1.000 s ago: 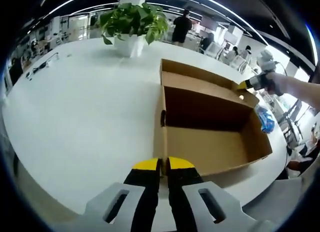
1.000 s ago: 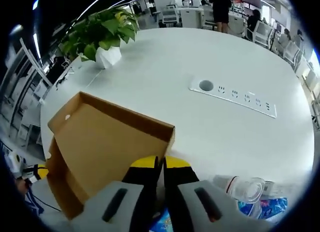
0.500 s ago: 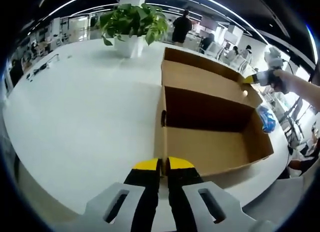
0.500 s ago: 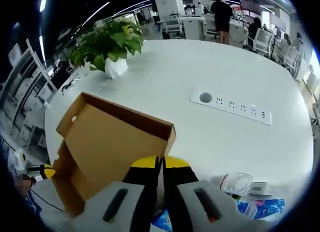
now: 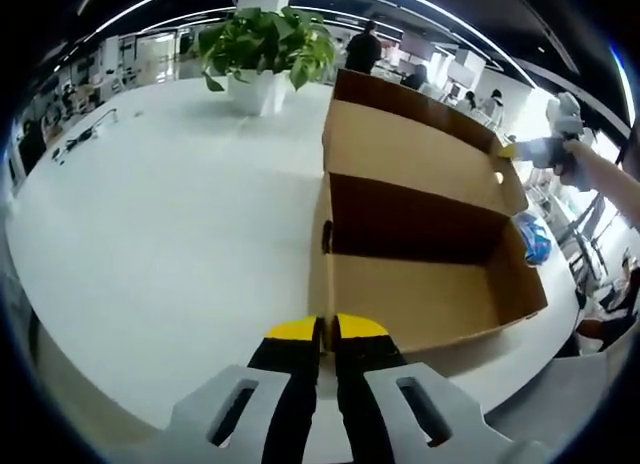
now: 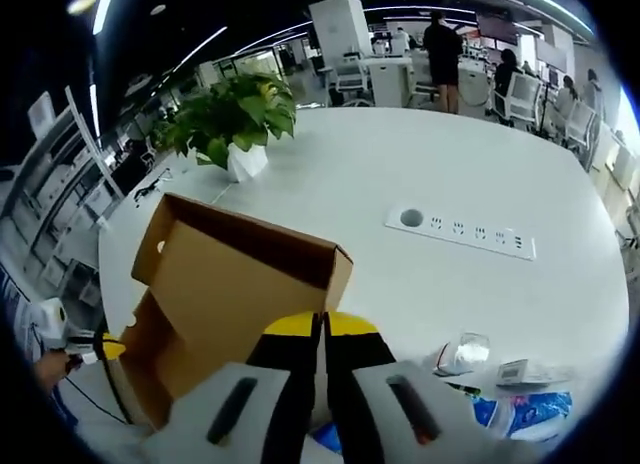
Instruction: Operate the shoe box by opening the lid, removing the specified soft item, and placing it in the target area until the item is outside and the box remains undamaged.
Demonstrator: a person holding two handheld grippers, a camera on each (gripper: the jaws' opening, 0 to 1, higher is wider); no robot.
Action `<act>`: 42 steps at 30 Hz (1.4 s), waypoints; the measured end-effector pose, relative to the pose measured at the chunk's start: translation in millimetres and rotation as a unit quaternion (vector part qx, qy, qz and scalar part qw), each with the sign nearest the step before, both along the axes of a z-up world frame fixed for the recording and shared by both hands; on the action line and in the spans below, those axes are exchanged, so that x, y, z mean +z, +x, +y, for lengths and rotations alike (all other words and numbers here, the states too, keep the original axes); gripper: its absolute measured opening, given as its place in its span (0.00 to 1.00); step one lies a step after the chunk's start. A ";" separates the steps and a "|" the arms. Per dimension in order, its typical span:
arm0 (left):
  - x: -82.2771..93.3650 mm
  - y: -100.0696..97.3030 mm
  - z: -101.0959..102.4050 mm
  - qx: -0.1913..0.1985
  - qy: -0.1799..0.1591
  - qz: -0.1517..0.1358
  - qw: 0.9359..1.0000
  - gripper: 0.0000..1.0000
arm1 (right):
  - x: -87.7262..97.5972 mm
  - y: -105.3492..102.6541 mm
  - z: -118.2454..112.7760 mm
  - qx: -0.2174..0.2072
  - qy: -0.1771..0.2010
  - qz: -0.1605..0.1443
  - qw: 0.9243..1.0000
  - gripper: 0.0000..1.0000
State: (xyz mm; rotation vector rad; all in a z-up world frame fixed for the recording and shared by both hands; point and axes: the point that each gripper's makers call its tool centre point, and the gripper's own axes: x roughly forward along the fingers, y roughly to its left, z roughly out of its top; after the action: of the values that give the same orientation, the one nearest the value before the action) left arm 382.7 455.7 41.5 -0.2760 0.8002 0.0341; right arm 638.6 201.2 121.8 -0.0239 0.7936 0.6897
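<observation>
An open brown cardboard shoe box [image 5: 420,304] lies on the white table, and the part of its inside that I can see is bare. My left gripper [image 5: 327,329] is shut on the box's near end wall. The lid [image 5: 420,154] stands tilted up behind the box. A hand holds my right gripper [image 5: 510,151] at the lid's far right corner. In the right gripper view, my right gripper [image 6: 322,324] is shut on the lid [image 6: 230,274] at its edge. The left gripper [image 6: 108,349] sits at the box's lower left.
A potted plant [image 5: 262,44] [image 6: 232,114] stands on the table beyond the box. A power strip [image 6: 460,234] is set into the tabletop. A blue-white packet [image 5: 533,239] [image 6: 520,414] and a clear plastic container [image 6: 462,352] lie beside the box. People stand far behind.
The right gripper has lifted the lid higher, so it now stands steeper behind the box. The left gripper and the box body have stayed in place.
</observation>
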 end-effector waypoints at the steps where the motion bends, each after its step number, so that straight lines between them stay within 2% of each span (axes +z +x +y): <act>1: 0.0 0.0 0.0 0.000 0.000 0.000 1.000 0.02 | 1.7 -1.1 -0.1 -0.001 0.003 -0.003 1.000 0.00; 11: 0.3 -0.2 -0.3 0.002 0.004 -0.003 1.000 0.01 | 22.0 -20.5 -2.6 0.002 0.022 -0.044 0.999 0.00; 21: 1.1 0.0 0.1 0.002 0.001 -0.007 1.000 0.02 | 39.2 -50.7 -6.9 0.010 0.031 -0.091 0.995 0.00; 35: 2.0 0.2 -0.2 0.003 -0.006 -0.015 1.000 0.02 | 43.9 -83.3 -12.8 0.019 0.031 -0.135 0.990 0.00; 42: 2.1 0.0 -0.4 0.002 -0.002 -0.027 1.000 0.02 | 41.2 -102.7 -15.7 0.021 0.034 -0.143 0.989 0.01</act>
State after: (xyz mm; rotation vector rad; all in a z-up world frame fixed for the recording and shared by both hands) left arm 382.7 455.3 43.6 -0.2816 0.7465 0.0277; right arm 535.9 185.4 163.0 -0.0778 0.4945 0.7341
